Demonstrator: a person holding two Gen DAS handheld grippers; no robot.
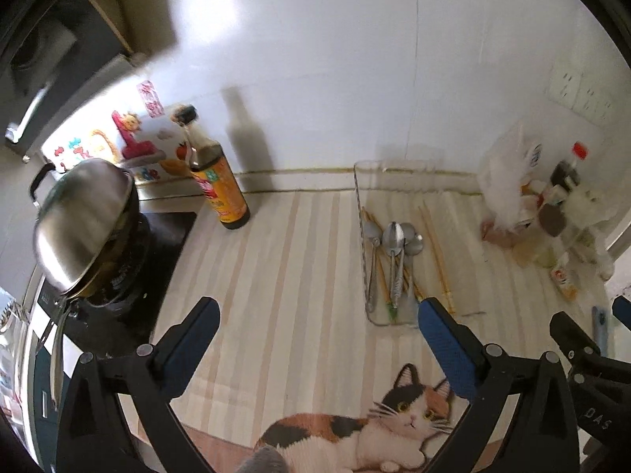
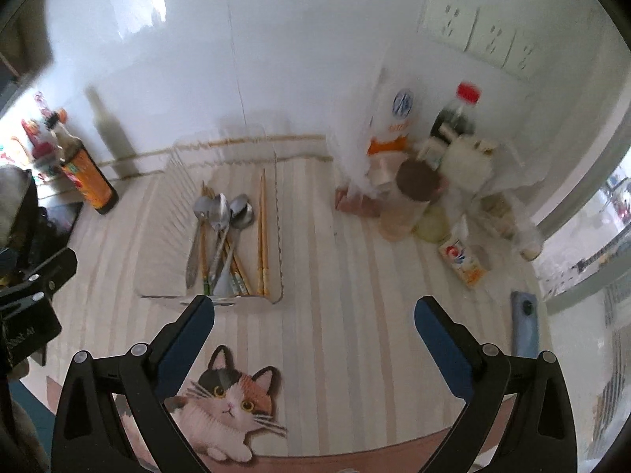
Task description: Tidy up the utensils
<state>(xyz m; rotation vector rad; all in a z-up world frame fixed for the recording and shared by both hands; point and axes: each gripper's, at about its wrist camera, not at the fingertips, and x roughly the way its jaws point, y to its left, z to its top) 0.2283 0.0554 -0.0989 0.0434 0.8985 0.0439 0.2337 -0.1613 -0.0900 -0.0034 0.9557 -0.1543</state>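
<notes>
A clear plastic tray (image 2: 278, 213) lies on the striped counter and holds metal spoons (image 2: 221, 216) and wooden chopsticks (image 2: 262, 228) lying lengthwise. It also shows in the left wrist view (image 1: 361, 213), with the spoons (image 1: 394, 244) and chopsticks (image 1: 437, 260) in it. My left gripper (image 1: 317, 311) is open and empty, above the counter just in front of the tray. My right gripper (image 2: 313, 309) is open and empty, with its left fingertip over the tray's near edge. The right gripper's fingers (image 1: 568, 327) show at the right edge of the left wrist view.
A steel wok with lid (image 1: 83, 228) sits on the stove at left. A dark sauce bottle (image 1: 219, 181) stands by the wall. Bags, bottles and jars (image 2: 434, 181) crowd the right corner. A phone (image 2: 526, 323) and a small carton (image 2: 461, 260) lie at right. A cat-print mat (image 2: 228, 398) lies in front.
</notes>
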